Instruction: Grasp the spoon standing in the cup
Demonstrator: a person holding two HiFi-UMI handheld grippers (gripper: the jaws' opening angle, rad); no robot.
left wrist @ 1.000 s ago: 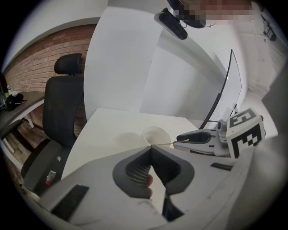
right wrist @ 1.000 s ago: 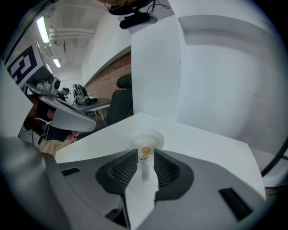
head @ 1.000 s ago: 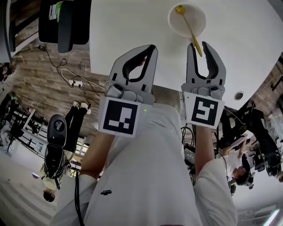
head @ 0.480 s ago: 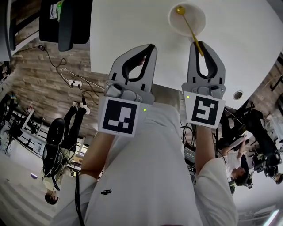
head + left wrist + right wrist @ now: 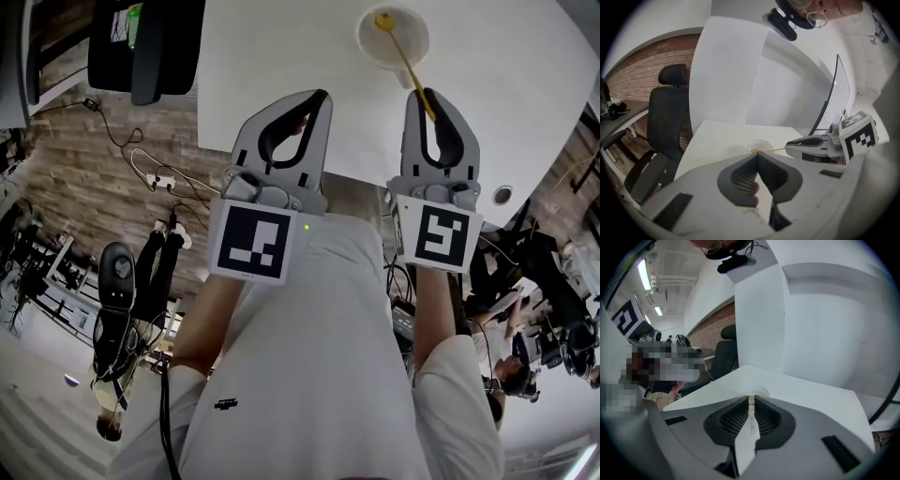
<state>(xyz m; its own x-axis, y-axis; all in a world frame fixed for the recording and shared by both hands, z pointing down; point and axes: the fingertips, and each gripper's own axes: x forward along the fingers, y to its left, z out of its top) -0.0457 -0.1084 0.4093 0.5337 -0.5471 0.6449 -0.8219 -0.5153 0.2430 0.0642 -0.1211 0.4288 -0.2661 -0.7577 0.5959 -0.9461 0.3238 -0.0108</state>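
On worktop (image 5: 281,56), inboard of near edge: spoon (image 5: 405,58) in cup (image 5: 367,45); right gripper (image 5: 429,97) fingers clamp handle; left gripper (image 5: 322,97) fingers closed, empty.

Place: office — shared | left of my left gripper (image 5: 757,154): black swivel chair (image 5: 665,122), brick wall (image 5: 642,70) | ahead of it: white table (image 5: 722,138) | below-left: power strip (image 5: 164,175) on wood floor (image 5: 84,211)

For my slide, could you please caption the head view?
Right gripper grips the yellow spoon standing in the white cup.
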